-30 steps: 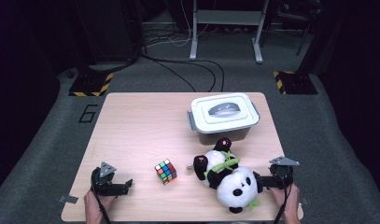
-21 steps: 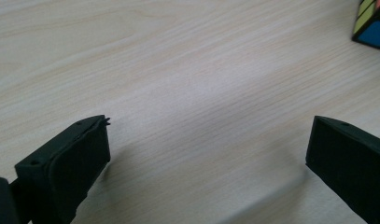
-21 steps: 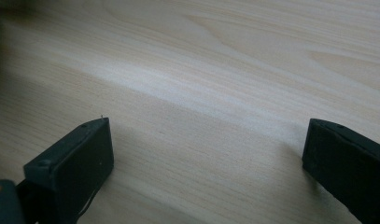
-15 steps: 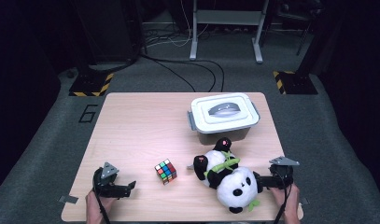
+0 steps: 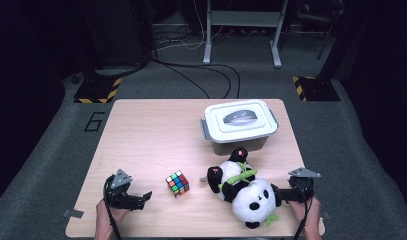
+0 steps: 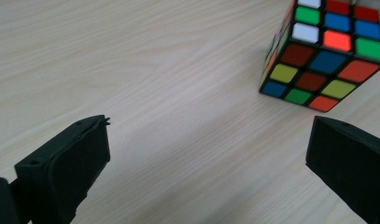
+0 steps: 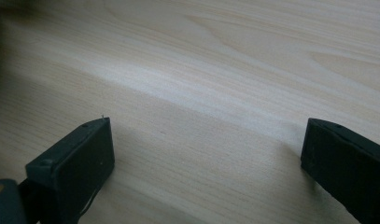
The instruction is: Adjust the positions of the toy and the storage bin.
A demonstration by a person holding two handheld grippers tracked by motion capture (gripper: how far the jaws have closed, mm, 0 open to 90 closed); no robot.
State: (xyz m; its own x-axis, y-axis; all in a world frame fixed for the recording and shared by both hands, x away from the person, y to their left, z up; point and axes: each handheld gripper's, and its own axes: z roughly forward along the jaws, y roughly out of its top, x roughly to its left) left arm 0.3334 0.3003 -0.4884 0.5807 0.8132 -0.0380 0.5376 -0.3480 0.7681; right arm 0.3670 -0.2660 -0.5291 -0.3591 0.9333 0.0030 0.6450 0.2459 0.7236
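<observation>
Prob. a lab/test studio: dark room, floor cables [image 5: 211, 75], hazard-striped stand bases [image 5: 97, 91], grey carpet [image 5: 51, 145], numbered table [image 5: 156, 130].

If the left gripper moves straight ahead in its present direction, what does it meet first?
Probably the puzzle cube: it lies ahead of the open left gripper, slightly toward one jaw, with bare table between them.

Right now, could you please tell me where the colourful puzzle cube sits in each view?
High view: the puzzle cube stands near the table's front edge, between the left tool and the plush panda.
Left gripper view: the cube is at the upper right, beyond the open jaws.
Right gripper view: not in it.
Shared landmark: the light wooden tabletop.
</observation>
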